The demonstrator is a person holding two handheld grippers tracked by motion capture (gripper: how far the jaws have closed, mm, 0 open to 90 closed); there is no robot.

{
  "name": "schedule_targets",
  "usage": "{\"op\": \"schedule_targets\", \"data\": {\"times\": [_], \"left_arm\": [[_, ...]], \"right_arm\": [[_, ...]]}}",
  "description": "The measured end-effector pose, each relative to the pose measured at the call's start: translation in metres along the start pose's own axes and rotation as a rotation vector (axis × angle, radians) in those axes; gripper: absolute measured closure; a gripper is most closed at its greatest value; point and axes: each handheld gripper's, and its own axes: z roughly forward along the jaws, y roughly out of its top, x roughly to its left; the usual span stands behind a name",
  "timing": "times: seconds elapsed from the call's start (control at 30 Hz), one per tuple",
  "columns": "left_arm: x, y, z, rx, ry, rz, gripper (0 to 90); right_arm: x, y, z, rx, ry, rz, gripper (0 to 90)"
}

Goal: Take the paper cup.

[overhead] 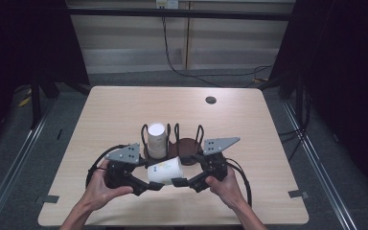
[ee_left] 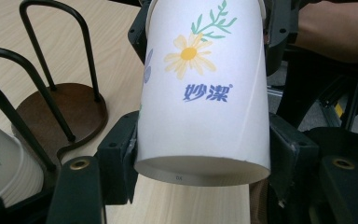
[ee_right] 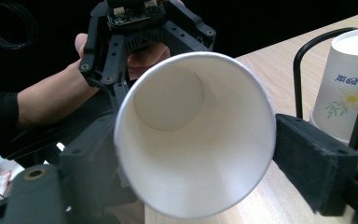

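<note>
A white paper cup (overhead: 165, 170) lies on its side above the desk (overhead: 110, 110), between both grippers. The left gripper (overhead: 155, 186) clamps its base end; the right gripper (overhead: 178, 181) has its jaws around the rim, whether pressing I cannot tell. Printed daisy, blue "妙潔".

Open tabletop (overhead: 120, 108) left, right and beyond, wire cup rack (overhead: 177, 139) with stacked cups (overhead: 156, 140) standing just behind the held paper cup (overhead: 165, 171), blocking forward reach.

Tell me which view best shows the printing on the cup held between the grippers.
The left gripper view: the paper cup faces it side-on, daisy and blue lettering sharp. The right gripper view looks into its open mouth. The high view shows it small, lying sideways.
</note>
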Motion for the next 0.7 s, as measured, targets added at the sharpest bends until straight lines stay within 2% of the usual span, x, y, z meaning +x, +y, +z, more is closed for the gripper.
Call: {"op": "schedule_targets", "data": {"times": [0.07,0.7], "left_arm": [[-0.0002,0.0004,0.0005,-0.002,-0.005,0.001,36.6],[0.0063,-0.0060,0.0060,-0.001,-0.031,-0.023,34.8]], "right_arm": [[-0.0001,0.0000,0.0007,0.004,0.010,-0.001,21.5],[-0.0039,0.0000,-0.0001,0.016,0.014,0.010,26.4]]}}
